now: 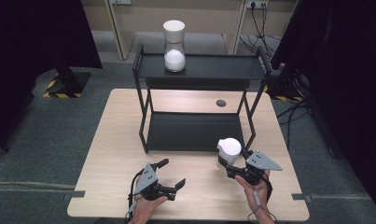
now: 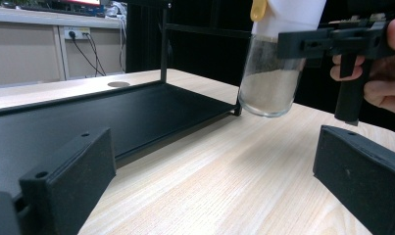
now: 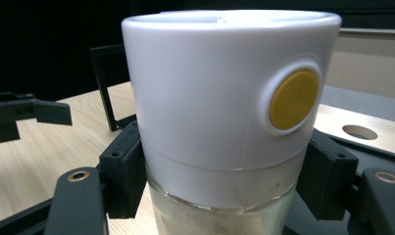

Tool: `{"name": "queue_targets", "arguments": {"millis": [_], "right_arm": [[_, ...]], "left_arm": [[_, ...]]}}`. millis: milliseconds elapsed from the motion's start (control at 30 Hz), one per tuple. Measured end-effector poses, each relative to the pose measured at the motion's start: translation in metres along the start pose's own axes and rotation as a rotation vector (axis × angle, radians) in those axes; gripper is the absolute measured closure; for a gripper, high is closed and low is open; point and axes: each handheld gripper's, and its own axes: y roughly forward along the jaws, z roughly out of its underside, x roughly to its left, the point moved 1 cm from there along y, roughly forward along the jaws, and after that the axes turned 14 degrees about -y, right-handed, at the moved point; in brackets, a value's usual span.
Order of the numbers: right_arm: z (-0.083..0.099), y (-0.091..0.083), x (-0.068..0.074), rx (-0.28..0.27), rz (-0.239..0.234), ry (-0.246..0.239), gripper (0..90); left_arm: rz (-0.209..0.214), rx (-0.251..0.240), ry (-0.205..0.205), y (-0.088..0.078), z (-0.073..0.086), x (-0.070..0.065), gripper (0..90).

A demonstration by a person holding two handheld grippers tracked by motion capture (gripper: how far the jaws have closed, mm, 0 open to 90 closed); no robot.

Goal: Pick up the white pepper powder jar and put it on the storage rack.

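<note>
Black two-tier shelf (image 1: 199,70), second jar (image 1: 174,45) (topmost tier), wooden table (image 1: 115,140)

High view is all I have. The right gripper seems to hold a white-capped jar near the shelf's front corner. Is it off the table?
Observer: Yes. In the left gripper view the jar hangs clear of the table, with a gap under its glass base, in the right gripper.
Operator: What's inside it?
Observer: A pale powder fills the lower part of the glass, as that same view shows.
Operator: Any markings on the cap?
Observer: The right gripper view shows a round yellow button on the side of the white cap.
Operator: Where do the pads sit?
Observer: On both sides, at the seam where cap meets glass.
</note>
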Motion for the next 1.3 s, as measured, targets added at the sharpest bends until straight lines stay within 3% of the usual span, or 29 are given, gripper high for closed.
{"name": "queue_targets", "arguments": {"millis": [567, 1300], "right_arm": [[-0.033, -0.001, -0.010, -0.035, -0.016, -0.008, 30.9], [-0.127, 0.008, -0.046, -0.074, -0.092, -0.030, 30.9]], "left_arm": [[-0.005, -0.005, -0.004, 0.000, 0.001, 0.000, 1.5], [-0.006, -0.002, -0.007, 0.000, 0.001, 0.000, 1.5]]}}
